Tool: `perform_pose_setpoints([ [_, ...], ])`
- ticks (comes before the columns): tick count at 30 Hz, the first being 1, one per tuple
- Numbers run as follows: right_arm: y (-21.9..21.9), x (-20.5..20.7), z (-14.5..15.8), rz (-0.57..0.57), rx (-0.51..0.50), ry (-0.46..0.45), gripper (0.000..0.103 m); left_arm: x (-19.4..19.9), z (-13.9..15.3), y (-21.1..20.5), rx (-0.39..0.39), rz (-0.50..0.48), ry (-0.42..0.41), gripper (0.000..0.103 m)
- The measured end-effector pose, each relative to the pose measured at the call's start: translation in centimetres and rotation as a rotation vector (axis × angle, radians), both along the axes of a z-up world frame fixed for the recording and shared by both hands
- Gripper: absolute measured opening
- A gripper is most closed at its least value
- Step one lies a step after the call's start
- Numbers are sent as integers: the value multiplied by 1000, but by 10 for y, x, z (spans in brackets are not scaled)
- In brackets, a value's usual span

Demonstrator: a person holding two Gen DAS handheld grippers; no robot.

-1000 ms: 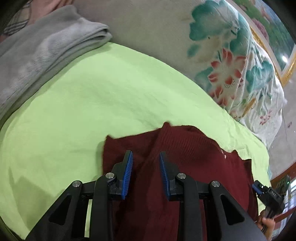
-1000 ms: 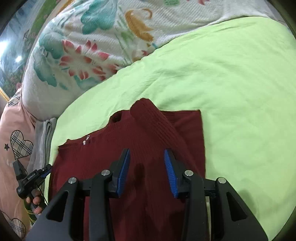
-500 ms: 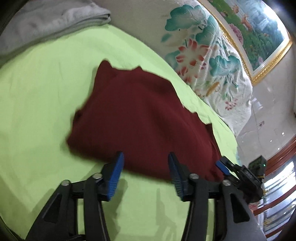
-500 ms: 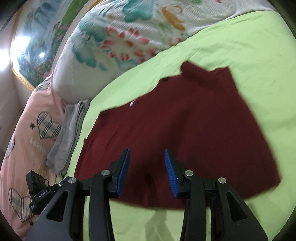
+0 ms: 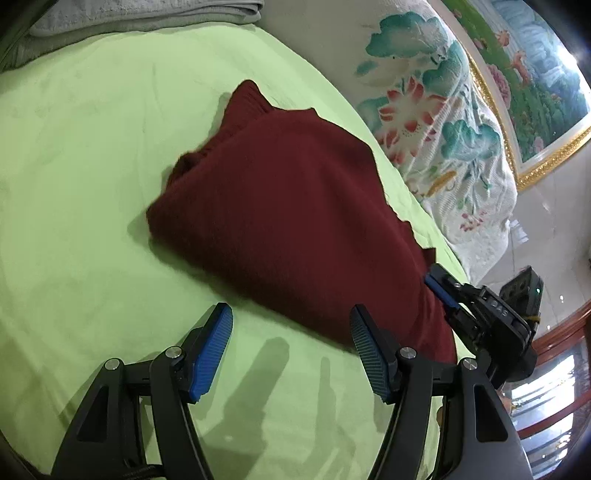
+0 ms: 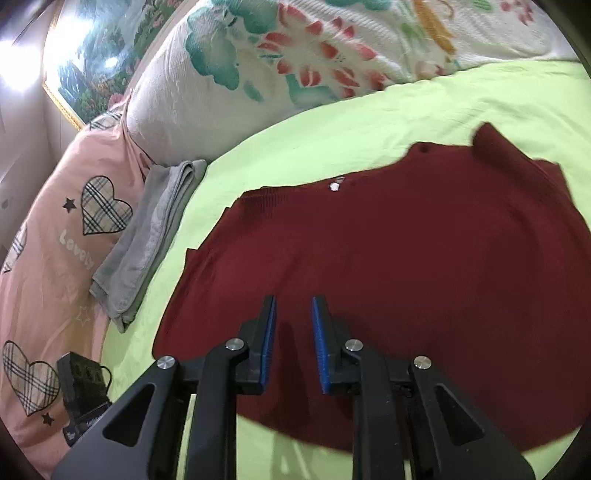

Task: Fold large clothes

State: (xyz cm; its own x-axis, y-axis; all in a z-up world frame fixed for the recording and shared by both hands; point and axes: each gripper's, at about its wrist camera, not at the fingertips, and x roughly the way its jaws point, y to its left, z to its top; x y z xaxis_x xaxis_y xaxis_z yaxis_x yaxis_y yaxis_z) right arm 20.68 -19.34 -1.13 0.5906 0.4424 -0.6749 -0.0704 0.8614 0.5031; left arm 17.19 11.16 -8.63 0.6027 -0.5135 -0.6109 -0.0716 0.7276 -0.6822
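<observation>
Sweater (image 5: 295, 221), dark red, lies folded on our green sheet (image 5: 92, 184). Left gripper (image 5: 291, 347) hangs at its near edge, jaws opening wide, empty; right gripper (image 6: 293, 332) (over the knit) is narrowing, gripping nothing.

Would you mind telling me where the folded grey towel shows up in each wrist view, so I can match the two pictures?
Left wrist view: the grey towel lies along the top left edge, beyond the green sheet.
Right wrist view: the grey towel lies at middle left, between the pink heart-print bedding and the green sheet.
Shared landmark: the dark red sweater, spread on the sheet.
</observation>
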Motion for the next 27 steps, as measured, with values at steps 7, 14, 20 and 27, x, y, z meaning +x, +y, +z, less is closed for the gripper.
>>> perform_pose_setpoints([
  [7, -8, 21, -47, -5, 86, 49, 9, 31, 0, 3, -29, 49, 1, 66],
  [14, -12, 21, -49, 10, 111, 61, 9, 64, 4, 2, -28, 89, -5, 16],
  [20, -17, 22, -51, 17, 164, 72, 8, 64, 53, -22, 15, 30, -154, 12],
  [27, -45, 25, -50, 57, 332, 179, 11, 76, 113, -108, 19, -179, -337, 11],
])
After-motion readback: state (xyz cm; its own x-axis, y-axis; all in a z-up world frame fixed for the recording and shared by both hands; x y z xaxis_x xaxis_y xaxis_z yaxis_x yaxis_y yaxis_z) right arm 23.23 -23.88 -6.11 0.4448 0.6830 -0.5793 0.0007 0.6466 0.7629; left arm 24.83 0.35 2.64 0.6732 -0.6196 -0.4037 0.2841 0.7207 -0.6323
